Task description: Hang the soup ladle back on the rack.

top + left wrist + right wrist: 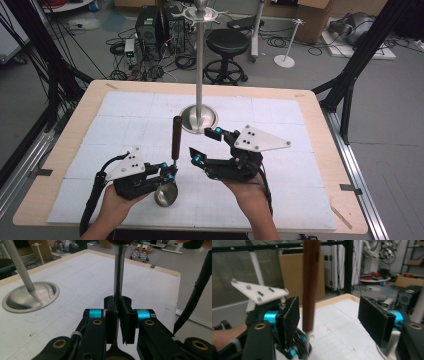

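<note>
Left gripper [170, 175] fingers [111, 325] pressed on thin metal shaft of ladle [171, 165], pinching it just above bowl; ladle upright, bowl low by fingers above bench [310, 200], brown wooden handle [310, 285] rising above them

Right gripper [206, 145] fingers [288, 320] spread wide, not touching anything; wooden handle stands between them in right gripper view, nearer to left pad

Beyond right fingers: round steel base of tall stand [199, 118] on bench, pole going up

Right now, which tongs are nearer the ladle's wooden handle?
Right. The right tongs stand open around the wooden handle; the left tongs clamp the metal stem below it.
</note>
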Demonstrator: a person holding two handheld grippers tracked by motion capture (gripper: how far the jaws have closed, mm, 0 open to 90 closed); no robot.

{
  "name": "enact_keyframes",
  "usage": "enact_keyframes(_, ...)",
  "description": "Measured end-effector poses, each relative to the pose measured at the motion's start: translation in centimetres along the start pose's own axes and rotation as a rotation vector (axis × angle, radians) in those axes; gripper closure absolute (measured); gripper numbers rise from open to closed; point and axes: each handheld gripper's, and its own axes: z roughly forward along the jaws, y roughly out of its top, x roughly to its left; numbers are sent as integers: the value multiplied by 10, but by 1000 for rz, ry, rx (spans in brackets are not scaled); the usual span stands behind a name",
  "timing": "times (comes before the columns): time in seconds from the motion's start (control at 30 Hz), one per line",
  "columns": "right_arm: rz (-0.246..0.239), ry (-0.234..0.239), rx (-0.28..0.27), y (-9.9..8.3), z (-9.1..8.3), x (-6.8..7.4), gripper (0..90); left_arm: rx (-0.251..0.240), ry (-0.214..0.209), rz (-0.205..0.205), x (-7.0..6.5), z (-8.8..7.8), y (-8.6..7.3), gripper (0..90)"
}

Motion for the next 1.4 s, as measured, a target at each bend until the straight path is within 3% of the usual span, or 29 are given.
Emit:
enact_keyframes(0.2, -15, 48, -13, 13, 11, 8, 441, 16, -1, 13, -5, 5, 1, 837)
enact_keyframes(0.5, 6, 48, 6, 15, 18, 11, 523, 34, 17, 28, -10, 8, 3, 837)
enact_keyframes(0.9, 9, 47, 17, 14, 22, 13, 705, 48, 1, 39, -12, 11, 4, 837)
enact_keyframes(1.07, 19, 60, 6, 15, 21, 13, 717, 33, -4, 39, -12, 11, 4, 834)
enact_keyframes(1.2, 20, 76, 5, 17, 20, 15, 725, -5, -50, 22, -10, 11, 3, 812)
enact_keyframes(1.3, -12, 84, 9, 20, 19, 17, 726, -59, -93, 13, -5, 8, 2, 684)
enact_keyframes(1.4, -20, 114, 6, 22, 18, 16, 726, -73, -128, 25, 0, 7, -1, 618)
